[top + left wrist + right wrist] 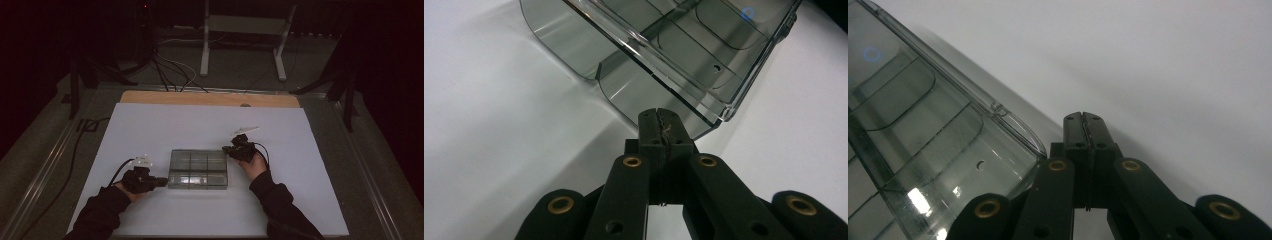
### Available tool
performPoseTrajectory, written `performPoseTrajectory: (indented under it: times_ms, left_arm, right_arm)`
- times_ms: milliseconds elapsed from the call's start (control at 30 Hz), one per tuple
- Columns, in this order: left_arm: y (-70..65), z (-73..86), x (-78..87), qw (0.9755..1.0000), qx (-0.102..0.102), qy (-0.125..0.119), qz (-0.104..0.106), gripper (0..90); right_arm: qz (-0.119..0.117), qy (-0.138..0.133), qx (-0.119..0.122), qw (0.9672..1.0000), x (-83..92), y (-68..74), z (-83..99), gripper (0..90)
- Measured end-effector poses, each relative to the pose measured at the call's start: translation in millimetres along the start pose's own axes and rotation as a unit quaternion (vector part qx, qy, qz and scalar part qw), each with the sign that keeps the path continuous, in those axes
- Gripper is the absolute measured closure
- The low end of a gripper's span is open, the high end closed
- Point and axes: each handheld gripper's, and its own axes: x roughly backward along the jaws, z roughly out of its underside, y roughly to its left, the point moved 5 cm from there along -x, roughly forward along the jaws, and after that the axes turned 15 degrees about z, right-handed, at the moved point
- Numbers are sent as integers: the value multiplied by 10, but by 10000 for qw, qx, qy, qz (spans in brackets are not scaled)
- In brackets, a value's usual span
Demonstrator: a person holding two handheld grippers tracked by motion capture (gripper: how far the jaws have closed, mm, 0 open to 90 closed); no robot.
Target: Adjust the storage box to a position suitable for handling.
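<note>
Both hand-held grippers, left and right, closed empty beside clear smoky plastic compartment box; I'd grip its stiff, slippery rim

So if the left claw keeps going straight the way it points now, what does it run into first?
Most likely the near corner of the clear compartment box: the shut left claw points at its smoky wall, just ahead. Whether they already touch is unclear.

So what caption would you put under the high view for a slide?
Two hand-held grippers, left and right, jaws shut, flank a clear smoky compartment box on a white table.
</note>
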Motion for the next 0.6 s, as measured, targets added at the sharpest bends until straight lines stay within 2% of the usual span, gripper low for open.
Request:
performPoseTrajectory:
  times_ms: [333,400,600]
  left_arm:
    - [-163,74,-14,9998,-77,45,156,900]
    - [-231,103,-30,9996,-109,98,235,900]
    - [-320,146,-58,9991,-153,155,355,900]
  right_arm:
    - [-106,-4,-27,9999,131,44,118,900]
    - [-130,13,-57,9999,185,58,188,900]
    - [-79,-7,16,10000,257,81,253,900]
